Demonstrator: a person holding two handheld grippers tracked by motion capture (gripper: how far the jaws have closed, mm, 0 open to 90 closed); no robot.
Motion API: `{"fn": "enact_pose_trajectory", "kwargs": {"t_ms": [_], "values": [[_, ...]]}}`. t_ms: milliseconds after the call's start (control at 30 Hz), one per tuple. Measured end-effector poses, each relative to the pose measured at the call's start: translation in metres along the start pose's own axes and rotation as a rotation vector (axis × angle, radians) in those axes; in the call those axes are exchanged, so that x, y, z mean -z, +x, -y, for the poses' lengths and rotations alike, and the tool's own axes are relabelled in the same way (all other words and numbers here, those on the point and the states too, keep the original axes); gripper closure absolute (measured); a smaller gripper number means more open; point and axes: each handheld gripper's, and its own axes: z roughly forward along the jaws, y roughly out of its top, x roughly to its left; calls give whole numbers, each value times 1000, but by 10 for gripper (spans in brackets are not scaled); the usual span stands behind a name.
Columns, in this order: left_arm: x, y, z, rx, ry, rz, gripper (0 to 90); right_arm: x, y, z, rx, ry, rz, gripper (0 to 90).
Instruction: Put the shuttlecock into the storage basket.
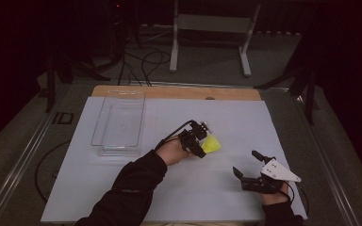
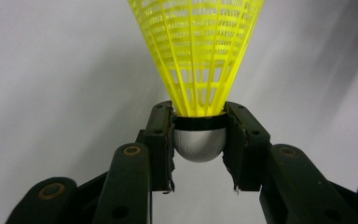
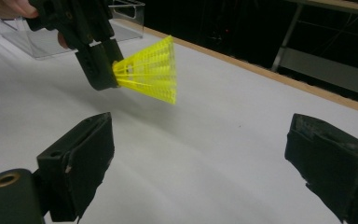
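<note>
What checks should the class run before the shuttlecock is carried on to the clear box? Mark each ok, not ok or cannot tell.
1. Left tongs shut on the shuttlecock at its rounded base: ok.
2. Yellow skirt free of the pads, not crushed: ok.
3. Shuttlecock lifted off the white table: cannot tell.
4. Right tongs open and holding nothing: ok.
5. Clear box upright with its top open: ok.
6. Right tongs apart from the shuttlecock: ok.
</note>
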Motion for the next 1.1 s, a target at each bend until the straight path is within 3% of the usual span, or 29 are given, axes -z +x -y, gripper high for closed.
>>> {"fn": "enact_pose_trajectory", "kwargs": {"t_ms": [500, 767, 900, 1100], "values": [[16, -4, 12, -64, 22, 47, 654, -1, 0, 0, -1, 5, -1, 80], [23, -6, 21, -93, 44, 53, 654, 0, 0, 0, -1, 6, 3, 80], [27, -7, 27, -126, 65, 54, 654, 0, 0, 0, 0, 4, 4, 80], [32, -8, 35, -136, 85, 51, 654, 0, 0, 0, 2, 3, 4, 80]]}}
